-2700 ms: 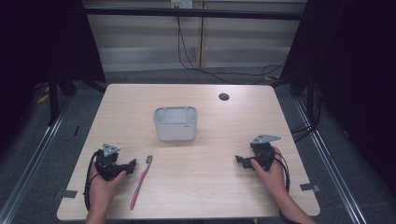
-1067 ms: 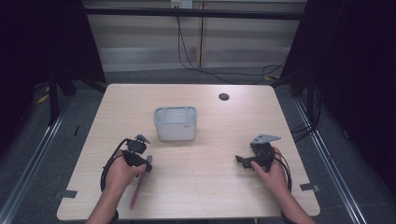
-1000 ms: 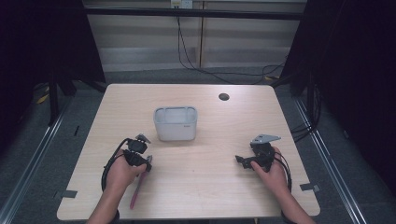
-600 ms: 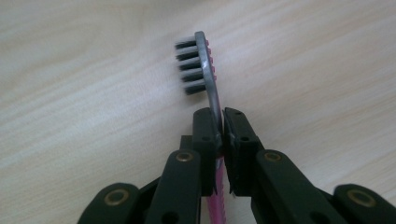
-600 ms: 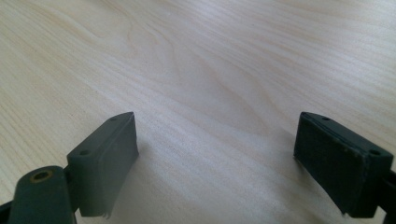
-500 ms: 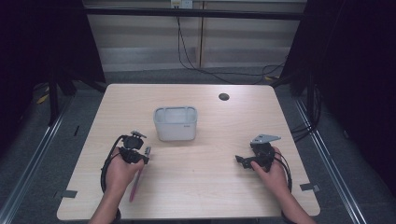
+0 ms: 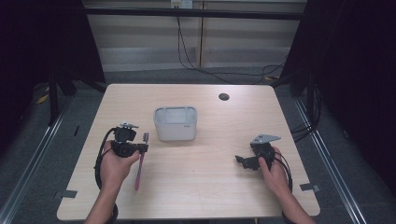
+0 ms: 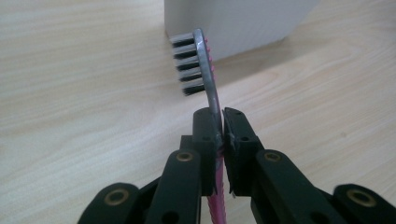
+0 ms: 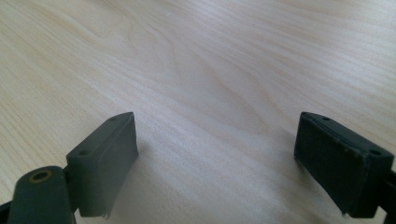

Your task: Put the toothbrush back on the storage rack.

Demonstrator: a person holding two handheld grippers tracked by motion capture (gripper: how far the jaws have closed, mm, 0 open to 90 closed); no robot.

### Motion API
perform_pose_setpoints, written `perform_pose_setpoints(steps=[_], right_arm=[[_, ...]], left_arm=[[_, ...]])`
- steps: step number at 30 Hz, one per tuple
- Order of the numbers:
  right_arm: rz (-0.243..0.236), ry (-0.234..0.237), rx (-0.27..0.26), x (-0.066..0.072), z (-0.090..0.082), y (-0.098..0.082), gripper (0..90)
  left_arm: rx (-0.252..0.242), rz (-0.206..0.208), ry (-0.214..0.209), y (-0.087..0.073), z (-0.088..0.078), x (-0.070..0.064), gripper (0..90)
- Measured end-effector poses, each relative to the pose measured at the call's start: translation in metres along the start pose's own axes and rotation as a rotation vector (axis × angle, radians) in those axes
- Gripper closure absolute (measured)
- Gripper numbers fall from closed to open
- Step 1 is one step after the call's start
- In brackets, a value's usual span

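A pink toothbrush (image 7: 140,164) with dark bristles lies at the table's left. My left gripper (image 7: 142,148) is shut on its neck, just below the head. In the left gripper view the toothbrush (image 8: 204,70) rises from between the closed jaws of my left gripper (image 8: 222,126), its bristles facing left and the white container (image 8: 243,21) right behind it. The white container (image 7: 175,123) stands at the table's middle, to the right of the brush head. My right gripper (image 7: 241,161) rests low on the table at the right, open; in the right gripper view my right gripper (image 9: 217,140) holds nothing, with bare wood between its jaws.
A small dark round hole (image 7: 223,97) sits near the wooden table's (image 7: 210,186) far right edge. Cables trail from both grippers toward the person's forearms. Dark floor and metal rails surround the table.
My left gripper moved right from the table's left edge to the toothbrush and shut on its neck; the brush head has lifted slightly toward the container. The right gripper has stayed put.
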State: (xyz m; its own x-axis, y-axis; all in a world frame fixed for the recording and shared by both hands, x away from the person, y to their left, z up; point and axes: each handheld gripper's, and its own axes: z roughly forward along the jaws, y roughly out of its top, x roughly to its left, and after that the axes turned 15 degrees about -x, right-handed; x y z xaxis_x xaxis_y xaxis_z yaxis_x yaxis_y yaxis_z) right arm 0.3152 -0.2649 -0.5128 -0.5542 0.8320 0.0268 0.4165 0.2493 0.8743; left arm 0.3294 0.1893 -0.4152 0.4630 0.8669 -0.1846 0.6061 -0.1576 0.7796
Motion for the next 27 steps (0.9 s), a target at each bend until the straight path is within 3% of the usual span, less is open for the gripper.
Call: perform_pose_setpoints(steps=[11,16,23,27], right_arm=[[0.000,-0.001,0.000,0.000,0.000,0.000,12.7],[0.000,-0.001,0.000,0.000,0.000,0.000,12.7],[-0.001,-0.001,0.000,0.000,0.000,0.000,12.7],[-0.001,-0.001,0.000,0.000,0.000,0.000,12.7]], left_arm=[[-0.133,-0.013,0.014,0.009,-0.012,0.008,84.1],[-0.181,-0.048,0.008,0.010,-0.016,0.012,84.1],[-0.218,-0.071,0.015,0.008,-0.023,0.021,84.1],[-0.243,-0.064,0.026,0.009,-0.026,0.023,84.0]])
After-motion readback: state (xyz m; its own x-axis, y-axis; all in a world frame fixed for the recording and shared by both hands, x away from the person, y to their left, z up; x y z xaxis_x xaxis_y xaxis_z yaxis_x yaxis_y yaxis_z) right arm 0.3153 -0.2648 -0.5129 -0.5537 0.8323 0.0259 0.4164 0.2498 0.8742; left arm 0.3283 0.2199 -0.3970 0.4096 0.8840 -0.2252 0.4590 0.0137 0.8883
